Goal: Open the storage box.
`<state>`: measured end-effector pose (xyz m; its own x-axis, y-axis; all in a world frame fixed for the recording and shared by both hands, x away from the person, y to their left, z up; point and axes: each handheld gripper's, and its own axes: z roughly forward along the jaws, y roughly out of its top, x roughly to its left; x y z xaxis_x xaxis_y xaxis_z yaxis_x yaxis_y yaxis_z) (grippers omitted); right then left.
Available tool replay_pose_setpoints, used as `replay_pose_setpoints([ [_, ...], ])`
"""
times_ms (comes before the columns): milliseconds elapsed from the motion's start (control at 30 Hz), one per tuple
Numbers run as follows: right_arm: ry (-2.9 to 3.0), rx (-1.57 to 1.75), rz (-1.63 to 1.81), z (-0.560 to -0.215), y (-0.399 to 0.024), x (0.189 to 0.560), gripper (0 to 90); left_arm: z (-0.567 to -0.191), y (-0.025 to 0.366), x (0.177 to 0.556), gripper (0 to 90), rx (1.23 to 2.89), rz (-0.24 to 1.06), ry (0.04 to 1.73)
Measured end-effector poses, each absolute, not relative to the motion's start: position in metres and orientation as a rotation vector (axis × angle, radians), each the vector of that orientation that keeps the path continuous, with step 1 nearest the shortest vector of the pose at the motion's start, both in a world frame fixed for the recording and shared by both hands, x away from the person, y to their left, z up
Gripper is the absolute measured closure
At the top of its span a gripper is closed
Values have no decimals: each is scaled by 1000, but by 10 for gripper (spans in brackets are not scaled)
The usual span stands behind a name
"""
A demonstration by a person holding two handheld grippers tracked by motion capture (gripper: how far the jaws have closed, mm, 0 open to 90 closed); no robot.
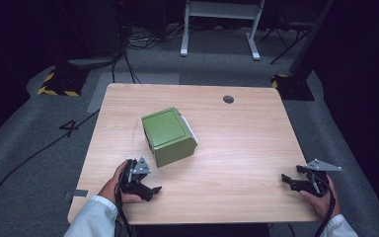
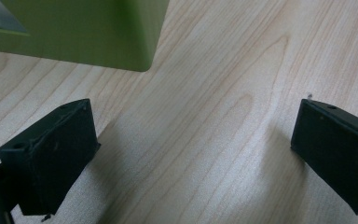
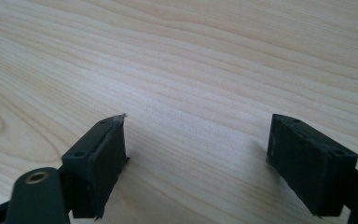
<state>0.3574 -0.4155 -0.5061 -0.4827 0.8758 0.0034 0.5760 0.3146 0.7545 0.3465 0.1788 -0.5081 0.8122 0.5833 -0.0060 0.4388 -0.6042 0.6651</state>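
Note:
A green box (image 1: 169, 135) with a white part along its far right side sits near the middle of the wooden table (image 1: 246, 143). My left gripper (image 1: 154, 189) rests at the table's front left, just in front of the box, its jaws wide apart and empty. In the left gripper view the box's lower corner (image 2: 98, 37) fills the top left, beyond the left gripper (image 2: 191, 154). My right gripper (image 1: 285, 179) lies at the front right edge, open, pointing left over bare wood. Its own view shows the right gripper (image 3: 196, 163) with nothing between the jaws.
A small round grommet (image 1: 228, 99) is set in the table's far side. Beyond the table stand a white desk frame (image 1: 222, 24) and yellow-black striped bases (image 1: 59, 84) on grey carpet with cables. Sleeved forearms (image 1: 91, 217) enter from the bottom.

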Motion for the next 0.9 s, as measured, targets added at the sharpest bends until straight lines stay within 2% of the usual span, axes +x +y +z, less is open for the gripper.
replay_pose_setpoints([
  [467,2198,1125,1056,-474,-378,374,220,-508,178,346,5,2312,277,754],
  [900,2272,941,1132,-445,-313,403,263,-508,178,346,5,2312,278,757],
])
